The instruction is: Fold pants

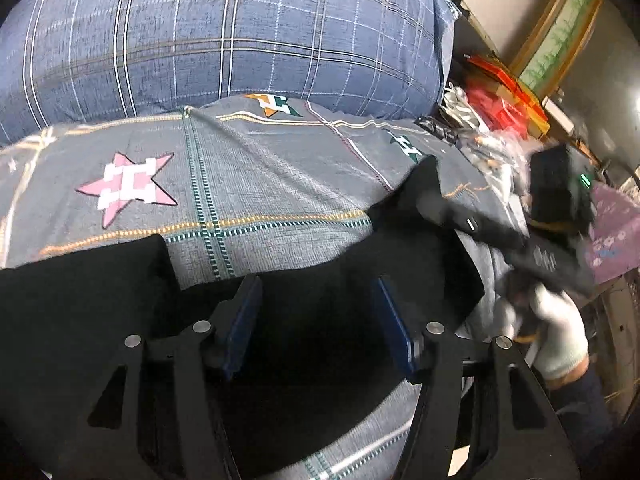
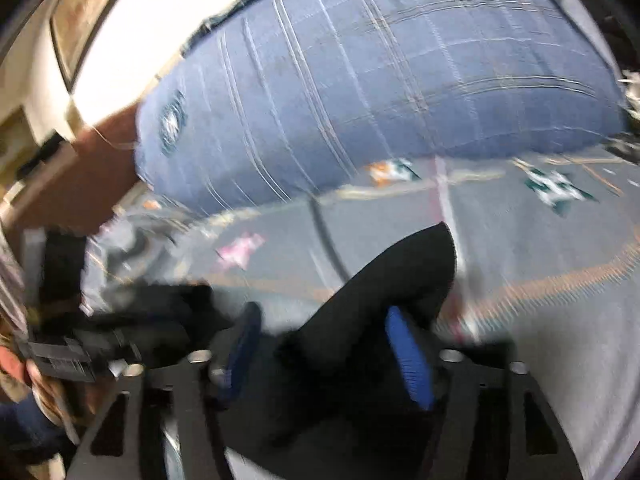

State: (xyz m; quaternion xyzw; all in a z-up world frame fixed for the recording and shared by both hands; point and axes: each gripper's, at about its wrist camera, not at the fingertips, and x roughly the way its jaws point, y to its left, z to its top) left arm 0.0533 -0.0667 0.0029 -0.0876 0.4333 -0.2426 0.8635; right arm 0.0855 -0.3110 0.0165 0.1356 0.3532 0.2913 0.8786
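Note:
Black pants point(image 1: 80, 300) lie spread on a grey patterned bed sheet point(image 1: 260, 184). My left gripper point(image 1: 316, 284) hovers over them, open, its blue pads apart with the dark cloth lying below and between them. One pant end point(image 1: 424, 188) sticks up toward the right, where a white-gloved hand point(image 1: 556, 332) shows, blurred. In the right wrist view the pants point(image 2: 400, 272) rise in a fold between the blue pads of my right gripper point(image 2: 323, 310). Its jaws stand wide and do not pinch the cloth. That view is motion-blurred.
A big blue plaid pillow point(image 1: 220, 32) fills the far side of the bed and also appears as the pillow point(image 2: 380, 80) in the right wrist view. Red boxes and clutter point(image 1: 500, 100) pile up at the right, beside a wall. A pink star point(image 1: 128, 188) marks the sheet.

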